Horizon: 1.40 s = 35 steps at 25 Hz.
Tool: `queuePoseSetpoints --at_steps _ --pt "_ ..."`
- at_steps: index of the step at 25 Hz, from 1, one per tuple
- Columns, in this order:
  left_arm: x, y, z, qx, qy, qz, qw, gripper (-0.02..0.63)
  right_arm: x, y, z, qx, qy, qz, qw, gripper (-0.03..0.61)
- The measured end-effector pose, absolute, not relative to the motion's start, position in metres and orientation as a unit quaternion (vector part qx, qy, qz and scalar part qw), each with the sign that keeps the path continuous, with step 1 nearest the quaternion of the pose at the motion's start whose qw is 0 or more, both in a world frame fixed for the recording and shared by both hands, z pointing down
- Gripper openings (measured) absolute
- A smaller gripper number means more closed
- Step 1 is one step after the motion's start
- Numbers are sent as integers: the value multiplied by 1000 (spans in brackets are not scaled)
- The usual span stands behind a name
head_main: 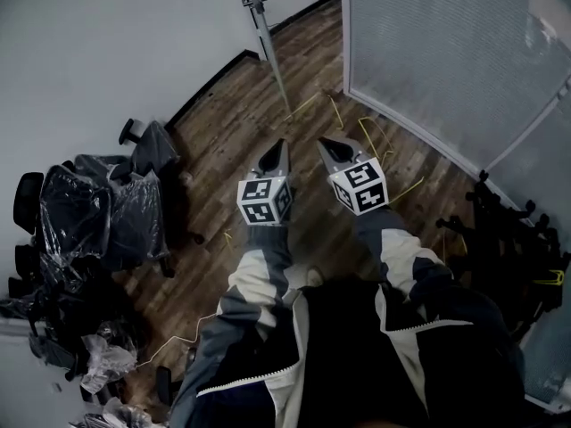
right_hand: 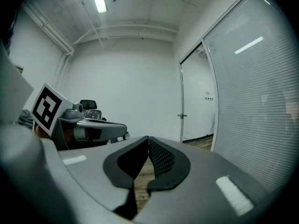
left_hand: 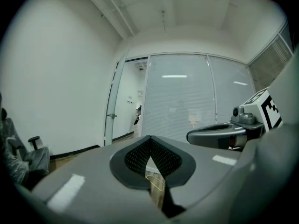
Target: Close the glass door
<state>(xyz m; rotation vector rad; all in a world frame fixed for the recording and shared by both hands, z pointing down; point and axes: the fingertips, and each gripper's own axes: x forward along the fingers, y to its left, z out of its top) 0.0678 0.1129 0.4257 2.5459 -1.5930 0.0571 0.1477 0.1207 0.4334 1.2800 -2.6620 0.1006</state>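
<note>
The glass door [left_hand: 125, 101] stands open far ahead, its metal edge and small handle [left_hand: 111, 116] beside the white wall. In the right gripper view the door edge [right_hand: 181, 101] shows, with its handle [right_hand: 182, 116] at mid height. From the head view it is a slanted metal post [head_main: 265, 38]. My left gripper [head_main: 278, 143] and right gripper [head_main: 323, 141] are held side by side over the wooden floor, well short of the door. Both are shut with nothing between the jaws. The left gripper [left_hand: 150, 139] sees the right gripper [left_hand: 217, 135] beside it.
A frosted glass wall [head_main: 446, 52] runs along the right. Plastic-wrapped office chairs [head_main: 89, 212] crowd the left wall. Black chair bases [head_main: 508, 230] stand at the right. A yellow cable [head_main: 370, 132] lies on the wooden floor [head_main: 232, 114] ahead.
</note>
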Motion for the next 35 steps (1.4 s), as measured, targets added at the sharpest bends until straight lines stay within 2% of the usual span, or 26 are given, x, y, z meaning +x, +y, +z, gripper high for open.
queuePoseSetpoints --at_steps 11,27,35 --pt "-11 24 438 842 -534 9 73 3 75 28 435 437 -893 22 106 9" --pt "-8 -174 449 812 -575 19 97 3 69 -192 446 383 -918 26 102 9" --pt "-9 -274 432 791 -607 12 74 5 76 -302 436 362 -928 13 93 9"
